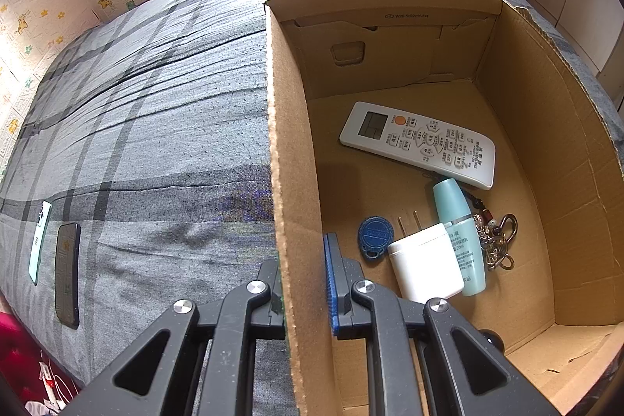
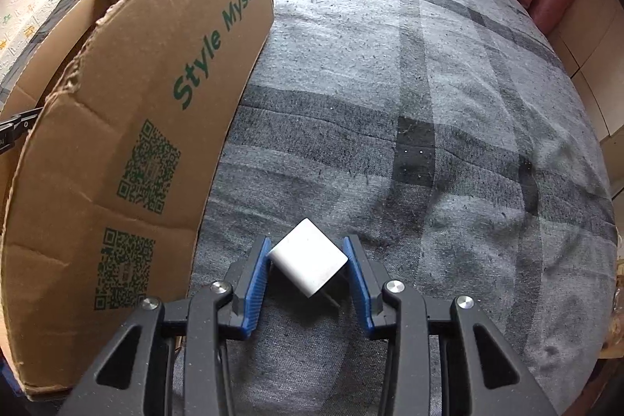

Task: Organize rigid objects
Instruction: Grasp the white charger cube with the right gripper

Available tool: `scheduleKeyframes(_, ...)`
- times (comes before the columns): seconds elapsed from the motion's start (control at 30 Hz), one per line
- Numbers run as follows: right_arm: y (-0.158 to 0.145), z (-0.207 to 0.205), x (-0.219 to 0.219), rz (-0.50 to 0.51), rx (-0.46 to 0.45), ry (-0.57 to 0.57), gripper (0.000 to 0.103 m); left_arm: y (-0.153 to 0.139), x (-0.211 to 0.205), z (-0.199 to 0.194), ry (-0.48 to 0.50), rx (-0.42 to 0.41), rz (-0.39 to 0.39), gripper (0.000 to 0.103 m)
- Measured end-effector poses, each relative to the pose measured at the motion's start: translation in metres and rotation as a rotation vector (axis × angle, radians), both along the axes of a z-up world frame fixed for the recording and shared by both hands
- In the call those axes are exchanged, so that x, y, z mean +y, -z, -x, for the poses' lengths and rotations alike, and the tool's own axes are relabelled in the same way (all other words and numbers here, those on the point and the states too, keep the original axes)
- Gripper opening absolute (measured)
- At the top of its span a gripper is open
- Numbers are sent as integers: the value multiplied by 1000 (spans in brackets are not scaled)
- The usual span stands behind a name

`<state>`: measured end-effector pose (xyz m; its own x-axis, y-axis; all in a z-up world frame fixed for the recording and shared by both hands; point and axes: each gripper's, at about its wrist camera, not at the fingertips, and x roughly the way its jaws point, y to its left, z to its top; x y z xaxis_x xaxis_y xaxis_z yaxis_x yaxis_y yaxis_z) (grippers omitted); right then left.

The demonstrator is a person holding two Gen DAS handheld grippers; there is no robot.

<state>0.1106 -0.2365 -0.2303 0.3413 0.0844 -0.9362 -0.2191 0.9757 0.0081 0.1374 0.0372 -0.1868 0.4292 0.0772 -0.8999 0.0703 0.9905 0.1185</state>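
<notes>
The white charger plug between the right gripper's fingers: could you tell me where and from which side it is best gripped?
Grip the white charger plug across its two flat side faces, coming from above along the right gripper; its prongs point back toward the camera, clear of the fingers.

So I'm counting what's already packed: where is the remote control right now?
In the left wrist view, the remote control lies flat on the floor of the cardboard box, toward its far end, just beyond the teal bottle.
</notes>
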Motion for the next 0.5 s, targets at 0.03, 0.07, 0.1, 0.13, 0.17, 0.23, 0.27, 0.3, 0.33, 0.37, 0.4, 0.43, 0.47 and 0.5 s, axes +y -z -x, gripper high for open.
scheduleKeyframes(0.03, 0, 0, -1, 2, 3, 7, 41, 0, 0, 0, 0, 0, 0, 14)
scheduleKeyframes(0.07, -1, -1, -2, 1, 7, 13, 41, 0, 0, 0, 0, 0, 0, 14)
scheduleKeyframes(0.1, -2, -2, -3, -2, 10, 18, 41, 0, 0, 0, 0, 0, 0, 14)
scheduleKeyframes(0.13, -3, -2, -4, -3, 13, 21, 41, 0, 0, 0, 0, 0, -1, 14)
scheduleKeyframes(0.17, -4, -3, -5, 4, 20, 24, 41, 0, 0, 0, 0, 1, 0, 14)
scheduleKeyframes(0.23, -6, -6, -6, 14, 33, 28, 41, 0, 0, 0, 0, 1, -4, 14)
scheduleKeyframes(0.27, -8, -6, -6, 19, 35, 29, 41, 0, 0, 0, 0, 1, -4, 14)
scheduleKeyframes(0.3, -11, -7, -6, 25, 36, 31, 41, -1, -1, 0, 0, 1, -3, 14)
scheduleKeyframes(0.33, -13, -6, -7, 27, 38, 33, 41, -1, -1, 0, 0, 1, -3, 14)
scheduleKeyframes(0.37, -16, -6, -8, 27, 40, 36, 41, -1, -1, 0, 0, 1, -3, 14)
scheduleKeyframes(0.4, -19, -8, -8, 28, 42, 39, 41, -1, -1, 0, 0, 0, -3, 14)
scheduleKeyframes(0.43, -24, -9, -9, 29, 41, 43, 41, -1, -1, 0, 0, 0, -3, 14)
scheduleKeyframes(0.47, -28, -8, -8, 30, 41, 47, 41, -1, -1, 0, 0, 1, -3, 14)
scheduleKeyframes(0.5, -32, -7, -7, 29, 44, 50, 41, -1, -1, 0, 0, 1, -3, 14)
